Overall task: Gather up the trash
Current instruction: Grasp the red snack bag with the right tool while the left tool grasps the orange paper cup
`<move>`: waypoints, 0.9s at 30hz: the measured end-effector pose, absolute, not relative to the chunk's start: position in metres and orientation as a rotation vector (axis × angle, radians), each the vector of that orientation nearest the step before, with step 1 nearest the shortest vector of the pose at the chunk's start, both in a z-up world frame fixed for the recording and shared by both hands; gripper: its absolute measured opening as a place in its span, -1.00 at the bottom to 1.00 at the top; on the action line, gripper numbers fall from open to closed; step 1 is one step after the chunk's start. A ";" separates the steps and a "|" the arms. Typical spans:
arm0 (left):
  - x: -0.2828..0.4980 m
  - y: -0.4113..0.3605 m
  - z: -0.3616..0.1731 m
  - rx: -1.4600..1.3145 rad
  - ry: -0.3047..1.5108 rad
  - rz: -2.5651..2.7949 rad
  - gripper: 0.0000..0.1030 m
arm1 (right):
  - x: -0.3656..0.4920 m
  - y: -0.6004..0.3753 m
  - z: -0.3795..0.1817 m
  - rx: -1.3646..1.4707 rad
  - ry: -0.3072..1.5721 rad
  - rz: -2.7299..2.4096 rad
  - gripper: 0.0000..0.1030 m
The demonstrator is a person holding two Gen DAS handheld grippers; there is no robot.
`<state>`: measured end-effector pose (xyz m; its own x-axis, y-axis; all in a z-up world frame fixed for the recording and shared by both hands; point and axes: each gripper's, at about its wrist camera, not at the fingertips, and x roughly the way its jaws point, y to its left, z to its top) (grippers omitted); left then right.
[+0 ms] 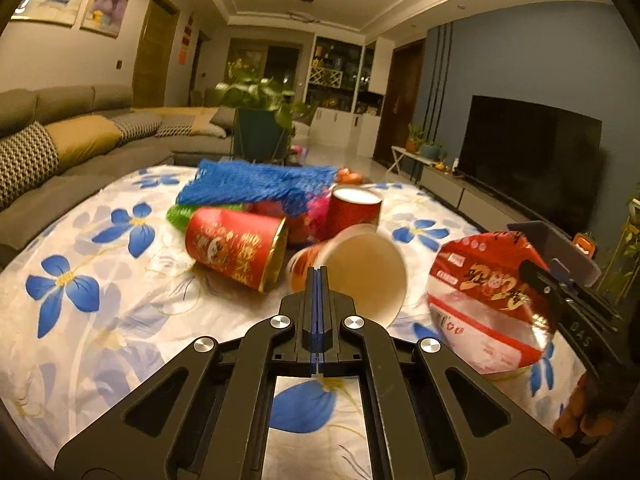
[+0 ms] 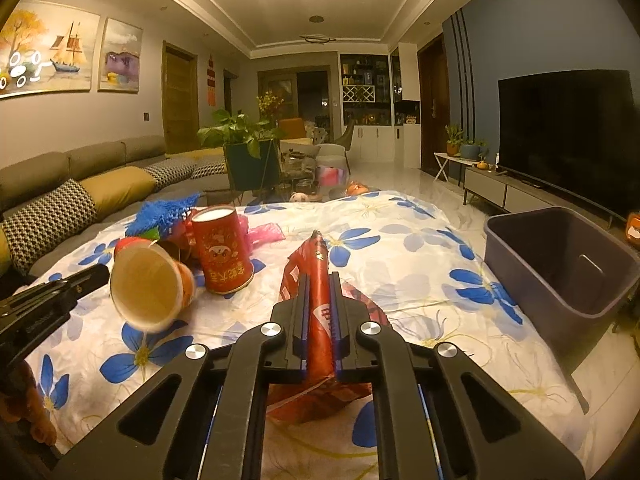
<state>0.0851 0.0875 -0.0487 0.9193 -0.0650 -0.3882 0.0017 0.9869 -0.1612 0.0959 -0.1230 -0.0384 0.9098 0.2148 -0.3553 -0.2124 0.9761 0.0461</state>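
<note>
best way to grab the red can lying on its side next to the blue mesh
Take the red can by the rim of its open mouth, which faces right toward the tool: one finger inside, one outside the wall, coming from the right. Its round body lying flat looks likely to roll under a side pinch.

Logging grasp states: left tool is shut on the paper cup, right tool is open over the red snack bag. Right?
Not quite. The right tool is shut on the red snack bag, as the right wrist view shows. The left tool is shut on the paper cup.
</note>
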 end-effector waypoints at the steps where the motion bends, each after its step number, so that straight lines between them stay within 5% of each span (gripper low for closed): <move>1: 0.083 0.087 -0.046 -0.158 0.396 -0.038 -1.00 | 0.095 -0.125 -0.037 0.007 0.362 0.217 -0.83; 13: 0.070 0.077 -0.046 -0.111 0.382 -0.050 -0.94 | 0.086 -0.144 -0.036 0.026 0.355 0.192 -0.86; 14: 0.068 0.076 -0.048 -0.111 0.391 -0.056 -0.86 | 0.085 -0.145 -0.037 0.028 0.356 0.192 -0.86; 16: 0.064 0.075 -0.052 -0.126 0.403 -0.063 -0.12 | 0.085 -0.146 -0.036 0.035 0.356 0.192 -0.86; 18: 0.060 0.071 -0.057 -0.122 0.398 -0.067 0.17 | 0.085 -0.147 -0.036 0.042 0.355 0.193 -0.85; 23: 0.075 0.061 -0.070 -0.075 0.438 -0.064 -0.06 | 0.083 -0.147 -0.035 0.045 0.356 0.194 -0.86; 27: 0.093 0.065 -0.081 -0.114 0.499 -0.068 -0.75 | 0.084 -0.147 -0.034 0.039 0.355 0.193 -0.86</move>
<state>0.0935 0.0654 -0.0814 0.8761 -0.0929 -0.4731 0.0373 0.9914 -0.1258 0.0840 -0.1471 -0.0342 0.9195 0.1946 -0.3416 -0.1808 0.9809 0.0722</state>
